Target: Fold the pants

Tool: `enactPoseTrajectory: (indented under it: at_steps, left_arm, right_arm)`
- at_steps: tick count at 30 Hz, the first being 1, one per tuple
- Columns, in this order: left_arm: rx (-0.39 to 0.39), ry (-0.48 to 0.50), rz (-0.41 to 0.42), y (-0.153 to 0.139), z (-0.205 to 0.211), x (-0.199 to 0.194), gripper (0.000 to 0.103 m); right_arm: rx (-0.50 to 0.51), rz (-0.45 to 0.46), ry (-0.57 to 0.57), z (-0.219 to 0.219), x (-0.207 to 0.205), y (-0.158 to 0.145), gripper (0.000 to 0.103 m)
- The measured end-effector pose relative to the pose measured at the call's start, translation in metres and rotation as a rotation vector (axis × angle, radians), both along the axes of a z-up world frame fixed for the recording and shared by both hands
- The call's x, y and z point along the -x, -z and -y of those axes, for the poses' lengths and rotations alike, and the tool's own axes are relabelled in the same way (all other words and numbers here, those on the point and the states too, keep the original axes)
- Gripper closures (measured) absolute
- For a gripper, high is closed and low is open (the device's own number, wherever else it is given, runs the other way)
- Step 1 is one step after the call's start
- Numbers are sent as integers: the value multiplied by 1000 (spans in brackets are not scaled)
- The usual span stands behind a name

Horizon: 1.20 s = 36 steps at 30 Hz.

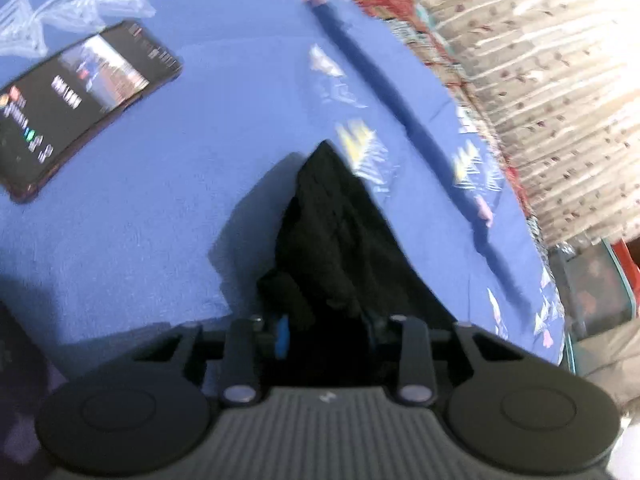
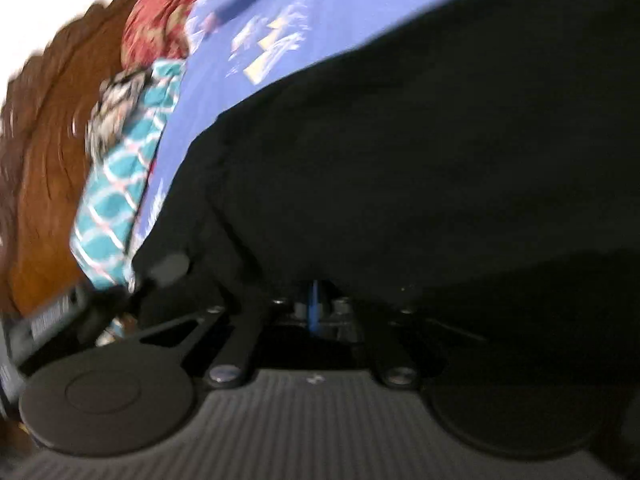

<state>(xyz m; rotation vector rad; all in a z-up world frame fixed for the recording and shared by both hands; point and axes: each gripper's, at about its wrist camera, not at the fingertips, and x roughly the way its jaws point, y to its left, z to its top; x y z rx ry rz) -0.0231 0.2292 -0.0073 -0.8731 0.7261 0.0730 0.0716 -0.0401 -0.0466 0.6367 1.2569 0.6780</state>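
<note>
The black, soft, matte fabric pants (image 1: 340,240) lie on a blue bedsheet (image 1: 180,220) with white and yellow printed motifs; in the left wrist view a crumpled, peaked fold of the cloth rises from between the jaws. The left gripper (image 1: 328,332) stands narrowly parted, its blue-padded fingers (image 1: 282,336) closed onto that bunched fabric. In the right wrist view the same dark cloth fills most of the picture, draped over the right gripper (image 2: 316,304), whose jaws are fully closed; the cloth hangs across them, and a grip on it cannot be confirmed. A flat black smartphone (image 1: 80,108) with a lit screen rests on the sheet, well apart. A teal-and-white lattice-patterned cloth (image 2: 124,176) and a brown carved wooden headboard (image 2: 44,184) border the bed edge.
</note>
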Motion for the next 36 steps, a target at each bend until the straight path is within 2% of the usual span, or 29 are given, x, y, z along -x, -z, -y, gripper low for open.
enactPoseTrajectory:
  at_steps: [3, 4, 5, 7, 9, 12, 15, 16, 18, 20, 21, 23, 24, 25, 26, 28, 30, 31, 32, 33, 34, 36]
  left_arm:
    - [-129, 88, 87, -29, 30, 0, 74]
    - [-187, 130, 115, -40, 45, -3, 74]
    - [-236, 170, 141, -49, 59, -5, 74]
    - [-329, 275, 199, -66, 93, -9, 74]
    - [-395, 371, 236, -75, 126, -9, 74]
    - [-469, 500, 243, -70, 180, -16, 73]
    - [-518, 607, 208, -49, 229, -29, 61]
    - [-547, 653, 185, -38, 244, -31, 53]
    - [-624, 741, 117, -21, 272, -32, 46]
    - [-723, 769, 160, -23, 289, -17, 30]
    - [-737, 792, 192, -28, 292, -8, 29]
    - [-724, 823, 250, -42, 287, 9, 28]
    - [-721, 818, 265, -48, 282, 16, 28]
    - [-714, 805, 273, -52, 272, 23, 28]
    - [-701, 785, 271, -55, 262, 29, 28]
    - [-645, 715, 240, -60, 235, 39, 28]
    - [-578, 630, 196, -61, 211, 43, 28]
    - [-537, 578, 171, -62, 199, 39, 28]
    - [-505, 536, 150, -60, 188, 39, 28]
    - [-479, 501, 133, -60, 179, 38, 29]
    - [-455, 470, 118, -59, 169, 36, 29]
    - [-410, 426, 105, -58, 159, 34, 29]
  right_arm:
    - [-29, -17, -4, 10, 5, -6, 102]
    - [-48, -22, 5, 17, 6, -8, 95]
    - [-76, -17, 26, 27, 6, -10, 94]
    - [-108, 37, 95, 50, 10, -19, 94]
    - [-93, 100, 178, 84, 14, -33, 94]
    - [-56, 195, 316, 146, 25, -55, 94]
    - [-21, 230, 423, 194, 42, -63, 93]
    - [-6, 234, 448, 206, 47, -63, 93]
    - [27, 241, 482, 222, 57, -61, 91]
    - [46, 248, 492, 224, 64, -61, 86]
    - [50, 256, 495, 228, 69, -61, 83]
    - [55, 295, 488, 227, 68, -66, 70]
    - [51, 329, 474, 224, 67, -70, 66]
    - [44, 376, 439, 214, 66, -78, 58]
    - [42, 405, 403, 206, 51, -78, 49]
    - [59, 453, 296, 177, 37, -83, 40]
    - [109, 476, 200, 140, 22, -84, 38]
    - [145, 481, 157, 123, 15, -81, 38]
    - [177, 485, 121, 109, 10, -75, 50]
    - [210, 480, 83, 99, 6, -67, 74]
    - [241, 448, 58, 91, 2, -59, 90]
    - [199, 421, 126, 100, 7, -59, 91]
